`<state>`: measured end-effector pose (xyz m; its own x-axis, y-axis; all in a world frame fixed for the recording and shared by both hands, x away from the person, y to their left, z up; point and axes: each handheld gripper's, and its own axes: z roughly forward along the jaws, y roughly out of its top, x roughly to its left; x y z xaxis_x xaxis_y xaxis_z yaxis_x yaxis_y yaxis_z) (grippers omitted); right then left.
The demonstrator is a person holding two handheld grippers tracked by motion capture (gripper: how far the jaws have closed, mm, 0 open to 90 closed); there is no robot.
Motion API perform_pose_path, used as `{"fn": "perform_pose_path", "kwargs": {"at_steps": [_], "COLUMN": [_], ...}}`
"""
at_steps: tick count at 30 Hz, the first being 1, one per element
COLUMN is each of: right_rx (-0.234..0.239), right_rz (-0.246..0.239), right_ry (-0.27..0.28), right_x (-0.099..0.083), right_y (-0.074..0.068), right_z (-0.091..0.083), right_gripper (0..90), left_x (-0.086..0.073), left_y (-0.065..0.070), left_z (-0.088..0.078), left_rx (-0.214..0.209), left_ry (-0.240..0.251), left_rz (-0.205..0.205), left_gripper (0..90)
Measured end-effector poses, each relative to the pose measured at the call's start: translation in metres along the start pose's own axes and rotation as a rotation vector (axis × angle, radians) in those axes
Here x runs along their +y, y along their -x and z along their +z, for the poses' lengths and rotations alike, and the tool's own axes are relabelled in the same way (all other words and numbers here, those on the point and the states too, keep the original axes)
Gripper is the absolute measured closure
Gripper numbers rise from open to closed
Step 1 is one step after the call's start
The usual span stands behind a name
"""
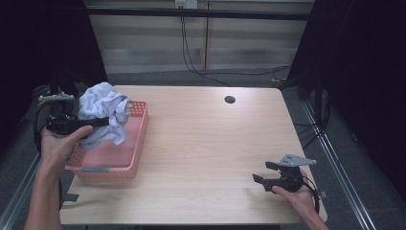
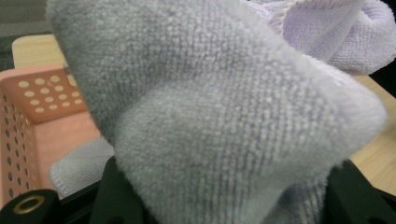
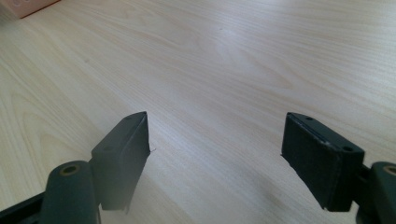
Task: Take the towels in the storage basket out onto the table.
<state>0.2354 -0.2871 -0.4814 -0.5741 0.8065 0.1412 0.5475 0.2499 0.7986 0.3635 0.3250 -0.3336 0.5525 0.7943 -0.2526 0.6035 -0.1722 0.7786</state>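
**1 bundle of cloth lifted over the basket**

2 grippers are in hand at the light wooden table (image 1: 206, 143). The left gripper (image 1: 98, 122) has its black jaws clamped on a crumpled pale lavender-grey terry towel (image 1: 103, 112), which hangs bunched above the far end of the pink perforated plastic basket (image 1: 136, 148) at the table's left edge. In the left gripper view the towel (image 2: 224, 126) bulges thickly between the 2 jaws, with a hemmed corner drooping toward the basket (image 2: 28, 116) floor; whether that corner touches the floor cannot be told.

The right gripper (image 1: 262, 172) is held low over the table's near right corner, well apart from the basket, its jaws spread wide with nothing between them; beneath them lies bare wood (image 3: 224, 70). A small dark round hole (image 1: 230, 99) sits in the tabletop's far side.
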Motion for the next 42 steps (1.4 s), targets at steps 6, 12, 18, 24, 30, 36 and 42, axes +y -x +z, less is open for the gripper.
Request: {"fn": "perform_pose_path", "kwargs": {"at_steps": [6,12,18,24,30,36,42], "right_rx": [0.012,0.038,0.046,0.045,0.054,0.052,0.054], "right_rz": [-0.006,-0.005,-0.014,-0.013,-0.026,-0.028,-0.025], "right_ry": [0.027,0.061,0.06,0.057,0.059,0.062,0.061], "right_x": [0.0,0.0,0.001,0.001,0.001,0.001,0.001], "right_y": [-0.002,-0.001,0.0,0.0,-0.002,-0.001,-0.001], "right_z": [-0.003,-0.008,-0.007,-0.006,-0.006,-0.007,-0.007], "right_gripper": [20.4,14.3,14.2,14.3,14.4,14.3,14.4], "left_x": [0.002,0.013,0.026,0.039,0.05,0.048,0.045], "left_y": [0.012,0.026,0.038,0.053,0.077,0.097,0.116], "left_z": [-0.004,-0.014,-0.021,-0.025,-0.013,0.026,0.065], "left_rx": [-0.008,-0.027,-0.046,-0.053,-0.096,-0.165,-0.228], "left_ry": [0.018,0.037,0.059,0.085,0.092,0.042,-0.01], "left_rz": [0.032,0.066,0.09,0.112,0.152,0.168,0.177], "left_gripper": [48.9,48.6,48.4,48.2,48.2,47.7,46.8]}}
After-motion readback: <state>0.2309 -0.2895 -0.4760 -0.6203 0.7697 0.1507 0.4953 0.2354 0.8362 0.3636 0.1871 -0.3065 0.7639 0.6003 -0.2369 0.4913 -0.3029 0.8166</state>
